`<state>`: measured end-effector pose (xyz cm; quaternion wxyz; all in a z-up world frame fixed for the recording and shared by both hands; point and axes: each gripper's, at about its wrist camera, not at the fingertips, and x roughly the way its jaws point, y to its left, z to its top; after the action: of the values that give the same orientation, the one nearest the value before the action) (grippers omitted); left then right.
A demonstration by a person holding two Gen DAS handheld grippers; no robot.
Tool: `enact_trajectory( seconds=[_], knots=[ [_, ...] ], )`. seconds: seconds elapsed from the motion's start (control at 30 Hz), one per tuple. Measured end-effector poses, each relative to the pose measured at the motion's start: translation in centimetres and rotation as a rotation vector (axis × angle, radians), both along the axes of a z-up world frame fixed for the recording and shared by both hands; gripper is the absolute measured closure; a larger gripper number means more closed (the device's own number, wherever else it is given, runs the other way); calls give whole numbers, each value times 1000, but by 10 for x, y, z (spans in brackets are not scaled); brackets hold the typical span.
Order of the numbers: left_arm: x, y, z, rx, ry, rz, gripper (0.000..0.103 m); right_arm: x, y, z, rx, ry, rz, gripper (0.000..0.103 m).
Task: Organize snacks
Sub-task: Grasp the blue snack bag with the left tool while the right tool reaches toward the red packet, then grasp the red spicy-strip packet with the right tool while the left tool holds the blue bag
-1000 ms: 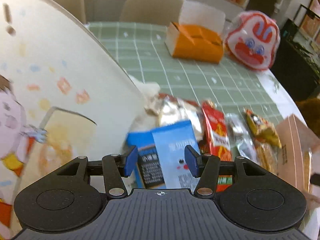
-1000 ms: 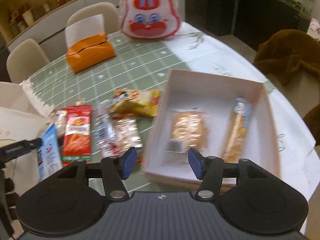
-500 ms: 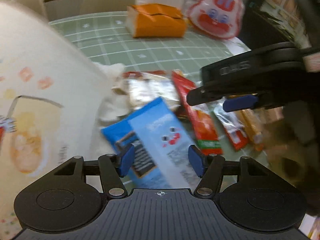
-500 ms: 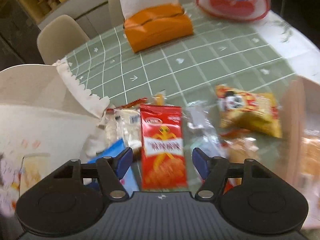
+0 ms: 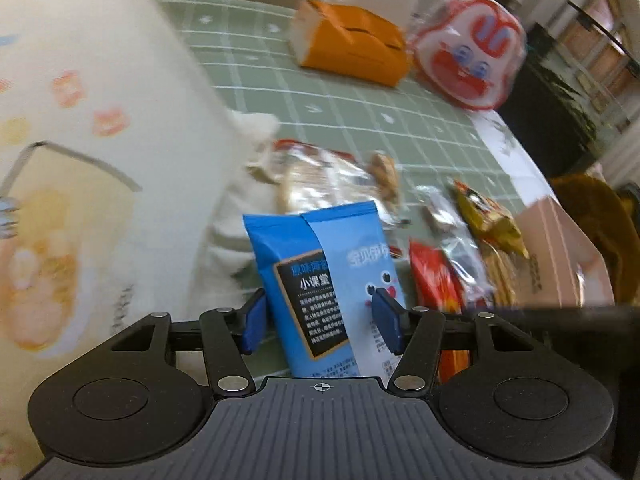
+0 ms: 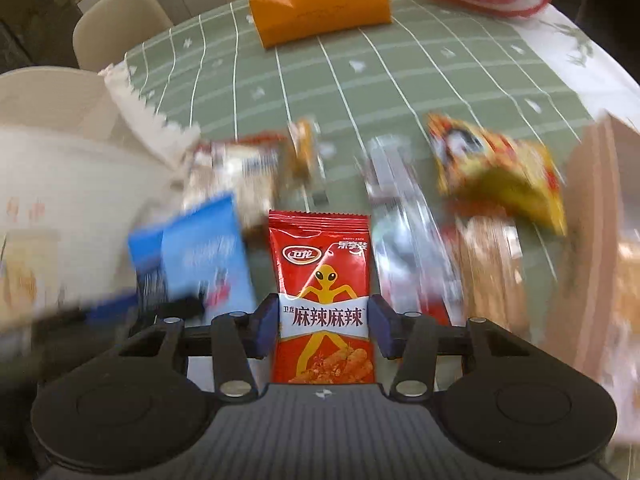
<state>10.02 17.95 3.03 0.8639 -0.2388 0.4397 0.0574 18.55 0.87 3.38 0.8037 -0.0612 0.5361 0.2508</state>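
Note:
My left gripper (image 5: 320, 320) is shut on a blue snack packet (image 5: 320, 264), which stands sharp between its blue pads (image 5: 253, 320) while the background blurs. My right gripper (image 6: 323, 326) is shut on a red spicy-snack packet (image 6: 322, 280) with a yellow alien figure, held between its pads. More snacks lie on the green checked tablecloth (image 6: 360, 60): a yellow packet (image 6: 500, 176), silver packets (image 6: 396, 184) and a clear biscuit packet (image 5: 320, 176). The pink cardboard box (image 5: 560, 256) is at the right; it also shows in the right wrist view (image 6: 592, 240).
A large white printed bag (image 5: 88, 140) stands at the left, close to the left gripper. An orange tissue box (image 6: 316, 0) and a red-and-white rabbit bag (image 5: 468, 64) sit at the table's far side. Beige chairs (image 6: 120, 24) stand behind it.
Both grippers have closed in on packets: the left now grips the blue packet, the right now grips the red packet. The right gripper swung left from over the box.

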Motion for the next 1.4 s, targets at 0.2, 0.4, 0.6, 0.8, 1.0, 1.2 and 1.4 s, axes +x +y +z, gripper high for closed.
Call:
enact_trajectory(
  seconds=[0.2,0.4,0.6,0.8,1.0,1.2,1.4],
  knots=[
    [4,-24,1,-35,-20,-109,58,-46,-51,3,26,4,-55,56],
    [2,-57,5,-64,-26,-221,66,-80,-94,4,-16,-39,-105,54],
    [-1,-78,7,-17,-27,-253,65,-69,-136,3,-13,-56,-216,49],
    [-6,-80,19,-35,-56,-267,65,-35,-149,13,-43,-134,-281,49],
    [-2,-97,25,-50,-82,-329,65,-29,-152,6,-46,-146,-318,48],
    [18,-136,4,26,20,-392,63,-61,-160,-2,-66,-146,-289,41],
    [20,-131,-5,-13,44,-339,72,-85,-183,-8,-43,-112,-347,34]
  ],
)
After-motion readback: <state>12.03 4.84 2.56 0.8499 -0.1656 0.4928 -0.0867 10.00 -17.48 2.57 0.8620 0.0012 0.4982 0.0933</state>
